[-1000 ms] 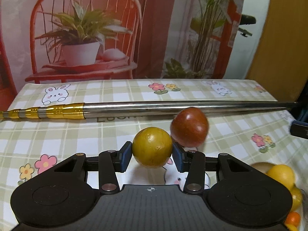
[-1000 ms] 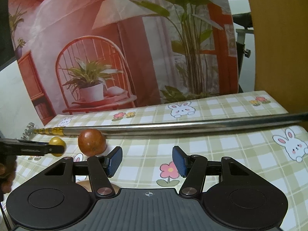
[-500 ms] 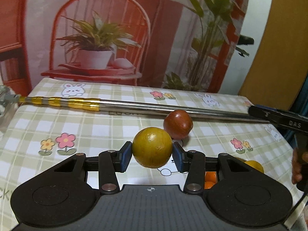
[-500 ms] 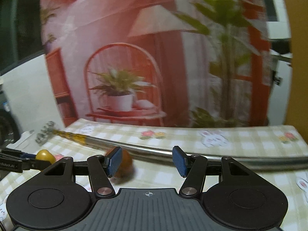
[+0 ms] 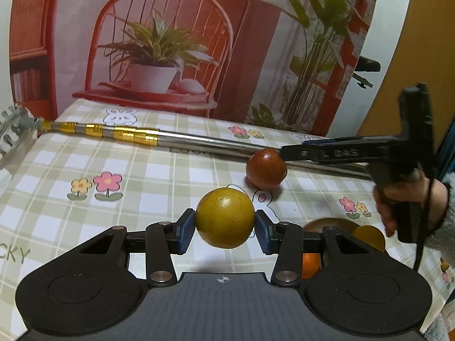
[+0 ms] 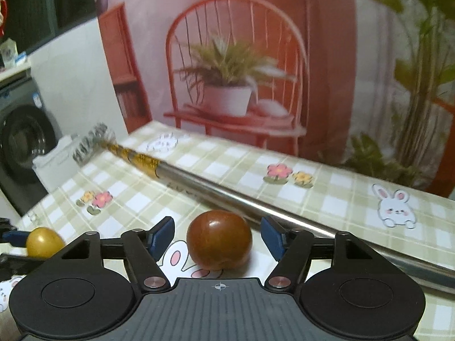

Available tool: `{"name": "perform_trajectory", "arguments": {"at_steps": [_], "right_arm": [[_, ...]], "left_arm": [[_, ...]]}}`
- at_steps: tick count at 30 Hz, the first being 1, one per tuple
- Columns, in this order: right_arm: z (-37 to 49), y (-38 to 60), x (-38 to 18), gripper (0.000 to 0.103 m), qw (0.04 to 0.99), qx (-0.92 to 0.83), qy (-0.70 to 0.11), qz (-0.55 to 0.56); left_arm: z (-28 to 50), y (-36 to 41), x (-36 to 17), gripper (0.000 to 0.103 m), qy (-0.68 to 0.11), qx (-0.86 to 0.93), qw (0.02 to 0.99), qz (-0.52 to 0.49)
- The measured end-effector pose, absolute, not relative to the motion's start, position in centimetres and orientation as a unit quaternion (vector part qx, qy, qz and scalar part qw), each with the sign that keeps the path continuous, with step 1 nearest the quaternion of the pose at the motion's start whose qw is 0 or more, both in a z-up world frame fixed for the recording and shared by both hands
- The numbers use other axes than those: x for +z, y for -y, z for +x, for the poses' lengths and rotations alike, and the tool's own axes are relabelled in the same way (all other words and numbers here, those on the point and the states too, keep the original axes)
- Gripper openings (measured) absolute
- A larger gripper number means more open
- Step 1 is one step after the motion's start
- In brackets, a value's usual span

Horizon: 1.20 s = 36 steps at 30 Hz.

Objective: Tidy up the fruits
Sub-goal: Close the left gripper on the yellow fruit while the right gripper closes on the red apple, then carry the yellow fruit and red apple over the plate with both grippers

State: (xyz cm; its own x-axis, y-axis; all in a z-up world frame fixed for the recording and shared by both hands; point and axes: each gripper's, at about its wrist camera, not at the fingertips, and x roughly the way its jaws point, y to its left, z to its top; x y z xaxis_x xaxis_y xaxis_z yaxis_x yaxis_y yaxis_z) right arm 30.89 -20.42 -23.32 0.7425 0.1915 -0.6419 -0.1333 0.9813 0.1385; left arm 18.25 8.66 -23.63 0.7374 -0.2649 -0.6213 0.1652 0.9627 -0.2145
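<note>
Warm, dim indoor light, soft shadows, fisheye bending at edges, motion blur in right wrist view.

The tablecloth (image 5: 142, 176) edge shows the letters "CKY"; other lettering is too blurred.

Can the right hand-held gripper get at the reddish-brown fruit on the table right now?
Probably yes: the right hand-held gripper is open with the reddish-brown fruit between its fingers, nothing between them.

Two handheld grippers (image 5: 225, 227) (image 6: 217, 237), one yellow-green fruit (image 5: 225, 217), one red-brown fruit (image 6: 219, 243), one telescopic metal pole (image 5: 182, 139), and one checked tablecloth (image 5: 142, 176).
</note>
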Motion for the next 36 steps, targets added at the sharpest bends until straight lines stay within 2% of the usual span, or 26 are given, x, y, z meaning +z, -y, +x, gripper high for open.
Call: {"name": "perform_trajectory", "arguments": {"at_steps": [11,36], "right_arm": [[35.0,19.9,-26.6,0.066,0.904,0.066,-0.417,0.070],[35.0,20.1,-26.8,0.063,0.888,0.078,-0.449,0.063]], "left_arm": [[18.4,-9.1,-24.3,0.048,-0.349,-0.113,0.927,-0.085],[18.7,-8.6,-24.7,0.048,-0.360,-0.120,0.922,-0.078]]}}
